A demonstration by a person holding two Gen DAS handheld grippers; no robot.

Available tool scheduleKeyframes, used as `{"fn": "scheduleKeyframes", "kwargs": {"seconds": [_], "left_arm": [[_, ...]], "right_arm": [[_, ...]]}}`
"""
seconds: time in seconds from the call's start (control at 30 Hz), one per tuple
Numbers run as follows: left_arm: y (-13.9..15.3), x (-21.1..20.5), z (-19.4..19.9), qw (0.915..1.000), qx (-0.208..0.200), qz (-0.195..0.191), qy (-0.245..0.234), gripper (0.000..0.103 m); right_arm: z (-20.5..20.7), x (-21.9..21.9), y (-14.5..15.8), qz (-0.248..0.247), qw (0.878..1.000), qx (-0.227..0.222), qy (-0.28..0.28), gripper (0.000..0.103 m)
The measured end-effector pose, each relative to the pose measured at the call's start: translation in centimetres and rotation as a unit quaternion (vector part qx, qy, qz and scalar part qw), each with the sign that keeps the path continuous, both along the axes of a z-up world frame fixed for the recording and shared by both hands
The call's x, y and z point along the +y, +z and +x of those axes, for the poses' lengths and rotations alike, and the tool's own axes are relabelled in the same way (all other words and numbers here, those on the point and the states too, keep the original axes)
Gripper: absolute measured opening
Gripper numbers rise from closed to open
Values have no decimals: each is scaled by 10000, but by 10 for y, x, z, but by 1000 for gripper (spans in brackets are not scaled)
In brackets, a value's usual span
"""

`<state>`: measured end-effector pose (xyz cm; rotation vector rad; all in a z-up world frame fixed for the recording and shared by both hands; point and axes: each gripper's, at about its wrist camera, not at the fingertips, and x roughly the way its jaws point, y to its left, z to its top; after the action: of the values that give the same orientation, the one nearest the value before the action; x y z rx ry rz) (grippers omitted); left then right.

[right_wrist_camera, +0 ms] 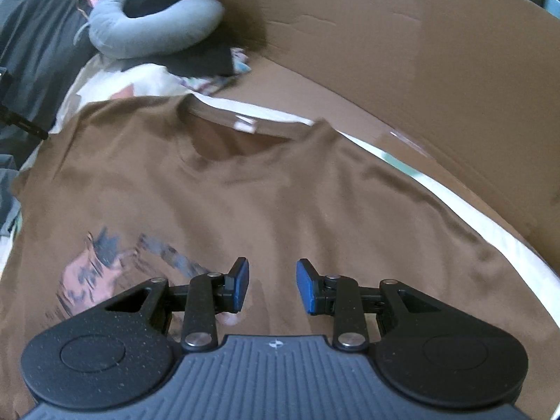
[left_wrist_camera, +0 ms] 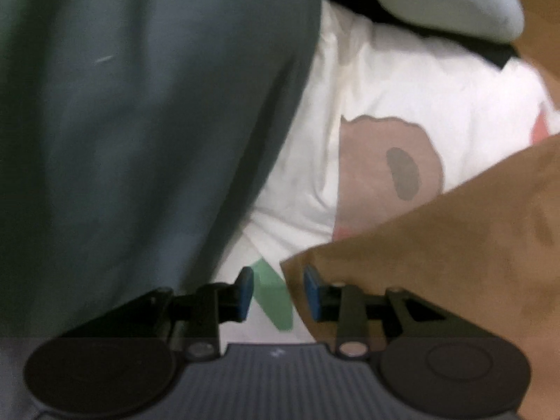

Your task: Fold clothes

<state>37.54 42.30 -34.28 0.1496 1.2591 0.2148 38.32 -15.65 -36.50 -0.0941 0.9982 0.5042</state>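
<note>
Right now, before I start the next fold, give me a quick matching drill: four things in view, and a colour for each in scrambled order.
Things:
1. T-shirt
2. Neck pillow
3. Sheet
4. Pads

Colours:
A. white with printed patches
B. blue
C. brown with a print on the front
D. grey-blue

Pairs: 1-C, 2-D, 3-A, 4-B
</note>
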Motion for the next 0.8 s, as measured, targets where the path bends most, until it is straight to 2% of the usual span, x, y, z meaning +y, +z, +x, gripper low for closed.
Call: {"fn": "scheduleKeyframes", "kwargs": {"seconds": [0.13,0.2,0.37,0.47,0.63,0.8], "left_arm": [[16,-6,-30,9992,-197,-282,207,34],[28,-19,-43,9989,-374,-258,74,34],[49,-38,-51,9970,-546,-545,100,34],[45,-45,-72,9950,-618,-706,331,36],[28,-45,-103,9818,-931,-1219,1115,37],[3,-48,-115,9720,-893,-1627,1443,37]], "right_arm": [[5,17,1,66,9999,-8,118,37],[5,22,2,74,9998,-21,161,37],[8,32,4,139,9997,-92,204,37],[12,42,5,185,9995,-91,240,37],[20,63,8,277,9991,-106,297,37],[24,75,9,322,9990,-101,309,37]]}}
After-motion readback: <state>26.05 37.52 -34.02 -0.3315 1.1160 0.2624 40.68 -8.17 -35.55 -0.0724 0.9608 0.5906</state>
